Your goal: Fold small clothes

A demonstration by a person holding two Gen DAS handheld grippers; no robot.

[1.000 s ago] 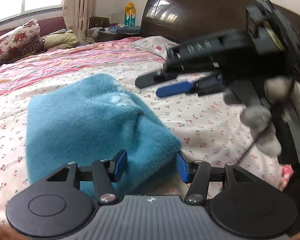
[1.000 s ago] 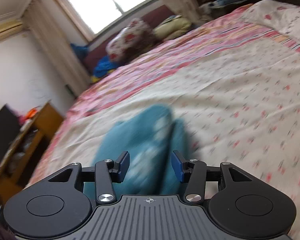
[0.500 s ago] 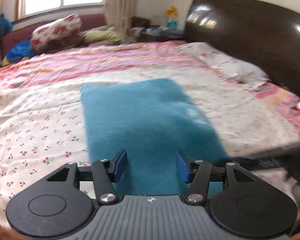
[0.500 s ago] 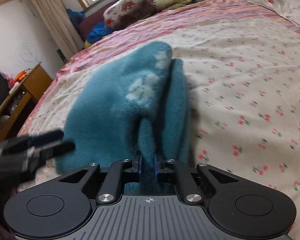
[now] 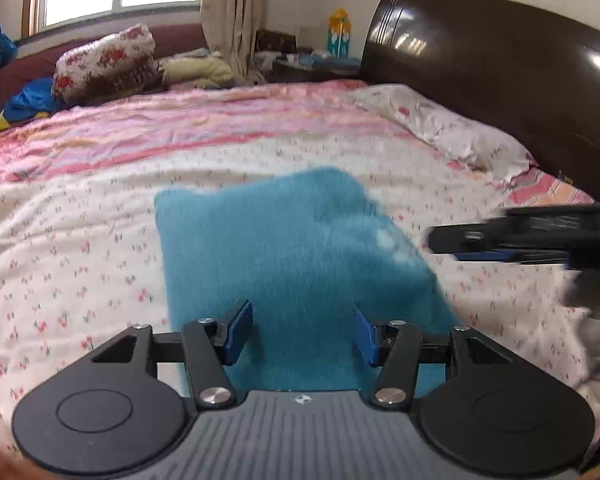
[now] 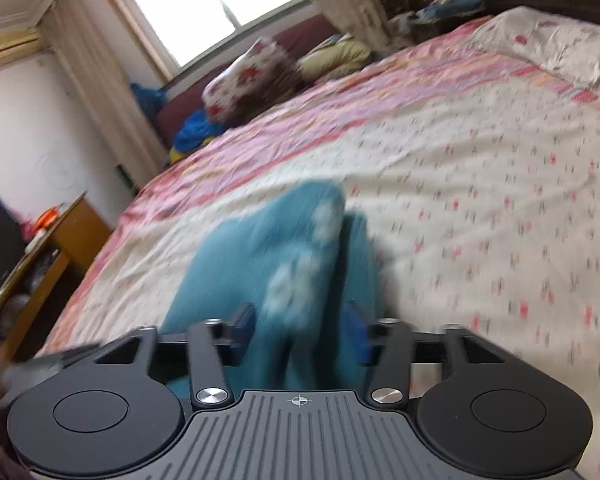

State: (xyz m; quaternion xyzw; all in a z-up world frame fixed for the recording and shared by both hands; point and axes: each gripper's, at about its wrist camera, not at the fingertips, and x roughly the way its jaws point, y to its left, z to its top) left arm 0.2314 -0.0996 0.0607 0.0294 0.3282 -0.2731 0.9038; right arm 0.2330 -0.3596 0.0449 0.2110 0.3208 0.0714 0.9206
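- Teal fleece garment (image 5: 296,256) lies folded at the frame's centre on a cherry-print bedsheet (image 5: 72,264).
- Left gripper (image 5: 302,332) hovers half open and empty above its near edge.
- Right gripper (image 6: 300,334), jaws just opened, straddles a raised fold without pinching; best to draw clear before flattening it.
- Only the right view shows white paw prints (image 6: 296,280); only the left shows the flat rectangle.

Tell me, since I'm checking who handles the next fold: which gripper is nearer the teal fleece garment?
Roughly equal. The left gripper hovers open over the teal fleece garment's near edge; the right gripper, jaws just opened, straddles its raised fold.
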